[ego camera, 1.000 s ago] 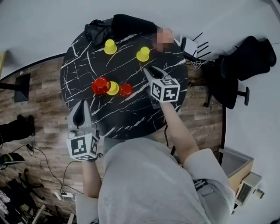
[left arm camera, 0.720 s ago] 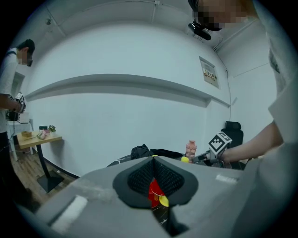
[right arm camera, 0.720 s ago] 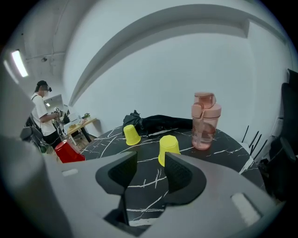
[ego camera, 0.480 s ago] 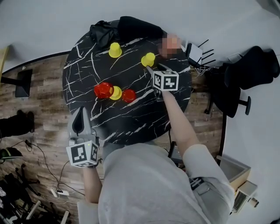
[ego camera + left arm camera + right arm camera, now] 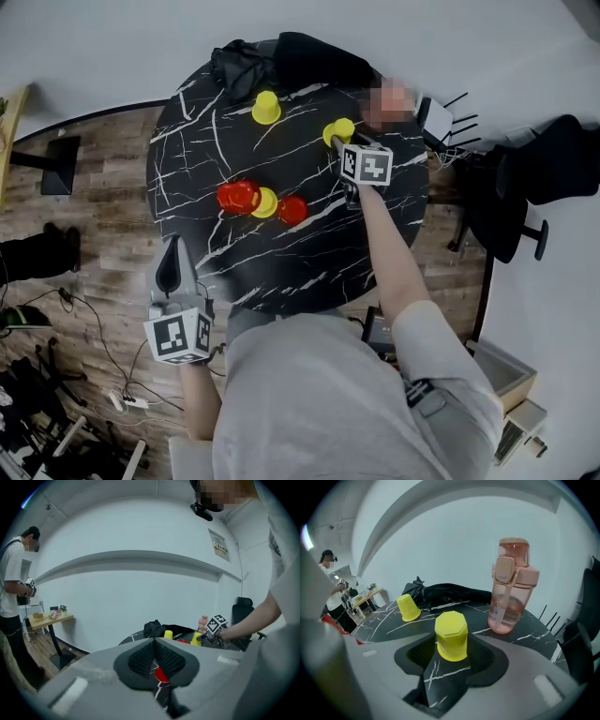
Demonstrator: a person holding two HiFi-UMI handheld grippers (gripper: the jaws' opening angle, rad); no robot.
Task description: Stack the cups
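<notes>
Round black marble table with white veins, sitting on a wood floor by a plain white wall.

The right gripper is reaching to the far right part of the table and its jaws have just been opening. They're spread wide now, with a yellow cup standing between them. Small gaps show on both sides, so the pads aren't squeezing it. That cup is upside down: mouth flat on the table, narrow eight-sided base pointing straight up, long axis vertical.

A pink water bottle stands upright just behind it to the right. A second yellow cup is further back on the left, also mouth-down, well apart from the first one.

Near the middle of the table there's a tight little row: a red cup, another yellow one and a smaller-looking red one, right up against each other. From straight above I can't tell which way up those are.

The left gripper is hanging off the near left edge of the table, fingers pressed together with nothing in them. Some black cloth is bunched at the far edge.
</notes>
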